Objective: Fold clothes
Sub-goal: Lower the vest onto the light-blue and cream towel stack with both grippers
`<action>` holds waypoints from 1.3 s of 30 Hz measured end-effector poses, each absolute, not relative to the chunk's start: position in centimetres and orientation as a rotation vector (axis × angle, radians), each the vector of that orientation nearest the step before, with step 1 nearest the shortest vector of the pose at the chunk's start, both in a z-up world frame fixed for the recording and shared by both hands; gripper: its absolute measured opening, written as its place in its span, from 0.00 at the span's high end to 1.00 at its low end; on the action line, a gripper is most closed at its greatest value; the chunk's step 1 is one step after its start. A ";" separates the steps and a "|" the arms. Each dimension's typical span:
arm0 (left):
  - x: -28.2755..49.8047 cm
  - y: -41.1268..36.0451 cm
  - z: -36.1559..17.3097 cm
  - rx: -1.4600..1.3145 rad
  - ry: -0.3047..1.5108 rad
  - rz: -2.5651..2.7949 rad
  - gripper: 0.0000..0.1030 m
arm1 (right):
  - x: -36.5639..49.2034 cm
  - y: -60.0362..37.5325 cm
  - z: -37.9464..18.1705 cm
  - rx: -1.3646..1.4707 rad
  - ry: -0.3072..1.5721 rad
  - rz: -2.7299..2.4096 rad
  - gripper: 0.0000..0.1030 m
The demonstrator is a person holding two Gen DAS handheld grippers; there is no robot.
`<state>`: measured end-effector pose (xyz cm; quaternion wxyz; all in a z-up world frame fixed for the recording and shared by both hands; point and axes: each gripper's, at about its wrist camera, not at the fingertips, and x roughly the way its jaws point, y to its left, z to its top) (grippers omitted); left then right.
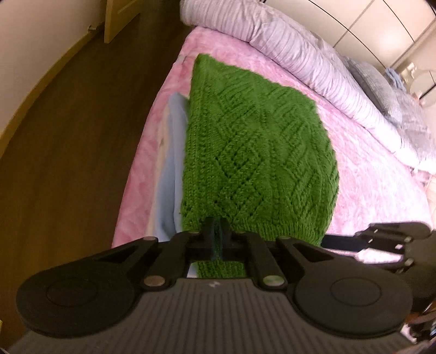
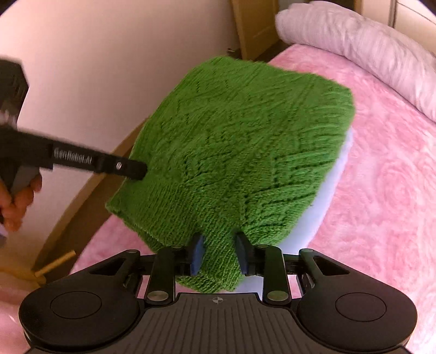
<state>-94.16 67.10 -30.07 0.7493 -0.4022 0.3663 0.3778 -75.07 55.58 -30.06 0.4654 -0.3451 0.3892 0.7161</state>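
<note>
A folded green knitted sweater [image 1: 256, 152] is held up over a pink bed, above a light blue garment [image 1: 171, 174]. My left gripper [image 1: 217, 239] is shut on the sweater's near hem at its left corner. In the right wrist view the sweater [image 2: 239, 141] fills the middle, with the light blue garment [image 2: 327, 190] under it. My right gripper [image 2: 219, 253] has its blue-padded jaws around a thick fold of the hem and grips it. The left gripper [image 2: 136, 170] shows there at the sweater's left edge, and the right gripper [image 1: 387, 239] shows at the right in the left wrist view.
The pink fuzzy blanket [image 1: 368, 174] covers the bed. A rolled lilac duvet [image 1: 313, 62] lies along the far side. Dark wooden floor [image 1: 68, 136] and a cream wall lie to the left of the bed edge. A wooden door frame [image 2: 253, 24] stands at the back.
</note>
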 end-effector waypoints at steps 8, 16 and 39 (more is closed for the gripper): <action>-93.4 68.5 -27.6 -0.796 0.742 0.823 0.95 | -72.7 58.2 -27.1 -0.638 0.924 1.707 0.72; -94.0 69.2 -31.6 -0.813 0.778 0.877 0.95 | -76.4 60.5 -31.8 -0.806 0.830 1.692 0.69; -92.3 75.0 -31.7 -0.857 0.744 0.862 0.98 | -73.4 65.2 -29.1 -0.731 0.867 1.607 0.67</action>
